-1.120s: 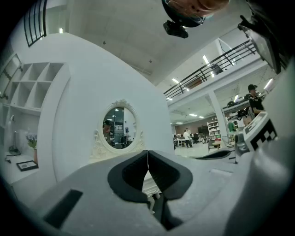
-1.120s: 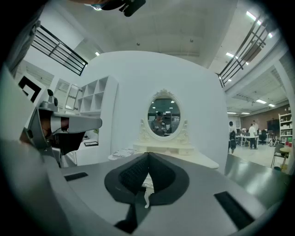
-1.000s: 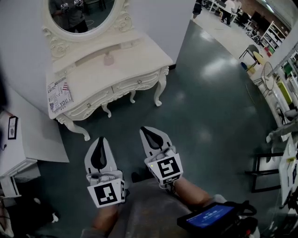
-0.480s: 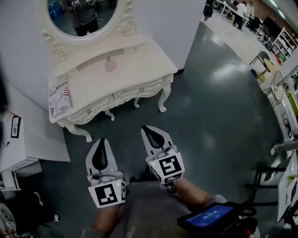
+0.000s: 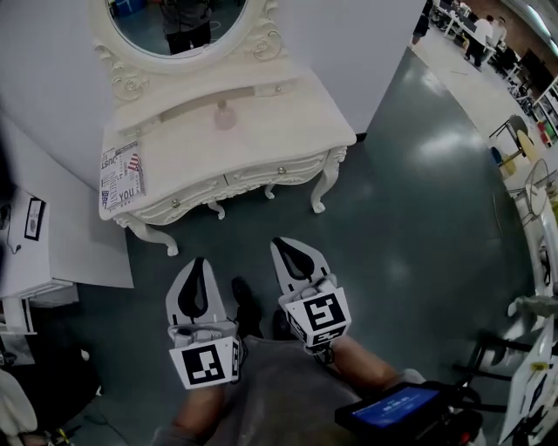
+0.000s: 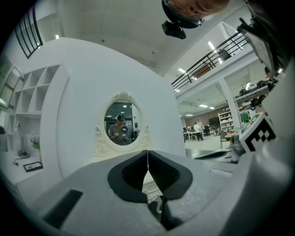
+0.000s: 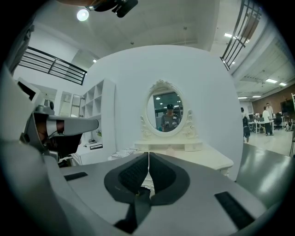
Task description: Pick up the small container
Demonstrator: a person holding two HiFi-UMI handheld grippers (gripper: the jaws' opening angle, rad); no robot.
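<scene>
1. Small container point(image 5: 225, 114): it stands upright on the top of the white dressing table point(image 5: 292, 131), well ahead of both grippers and just in front of the oval mirror point(image 5: 179, 22). It lies roughly between the lines along which the two grippers point. Neither gripper touches it.
2. Left gripper point(image 5: 199, 264): its jaws are clenched, pad against pad, with nothing between them. It points level toward the table.
3. Right gripper point(image 5: 282, 245): it sits just beside the left one. Its jaws are likewise pressed together and empty.
4. Step in hand: we judge this to be the approach. Dark floor point(image 5: 392, 226) separates both sets of tips from the table's front edge, and no grasp has begun.
5. Next move: we bring one gripper up to the table top and part its jaws wider than the container before arrival. We then set one pad on each side of its body and close.
6. Caution: the container looks small and light, so we expect a closed tip to knock it over on contact. A printed card point(image 5: 120, 172) lies far to the left of the left gripper, clear of the likely path.
</scene>
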